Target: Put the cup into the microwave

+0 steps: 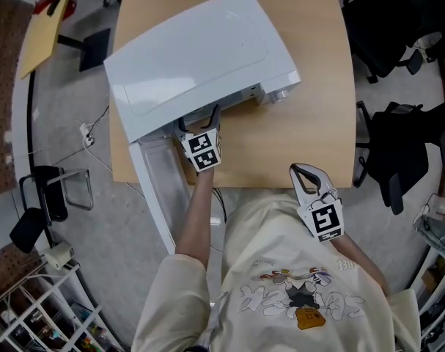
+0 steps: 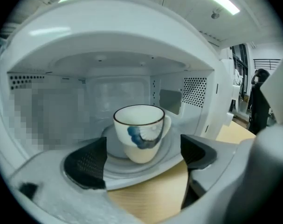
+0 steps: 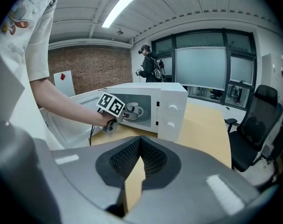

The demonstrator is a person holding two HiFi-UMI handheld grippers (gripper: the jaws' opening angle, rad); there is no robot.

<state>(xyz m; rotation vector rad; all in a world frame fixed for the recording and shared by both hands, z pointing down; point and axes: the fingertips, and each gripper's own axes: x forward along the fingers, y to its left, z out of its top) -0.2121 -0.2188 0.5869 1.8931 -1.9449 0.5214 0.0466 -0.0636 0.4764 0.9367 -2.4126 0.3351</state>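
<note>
The door point(image 1: 157, 185) of the microwave point(image 1: 200, 50) hangs open at the left. The left gripper point(image 1: 199, 120) sits at the cavity mouth, its jaws spread wide on either side of the cup point(image 2: 140, 132) without touching it. The cup stands upright on the turntable point(image 2: 171, 149) inside. The step looks like withdrawal: it is best to pull straight back with the jaws wide, clear of the handle. The right gripper point(image 1: 311, 180), pressed together and empty, hovers at the edge of the wooden table point(image 1: 310, 108). Office chairs point(image 1: 402, 149) stand to the right.
</note>
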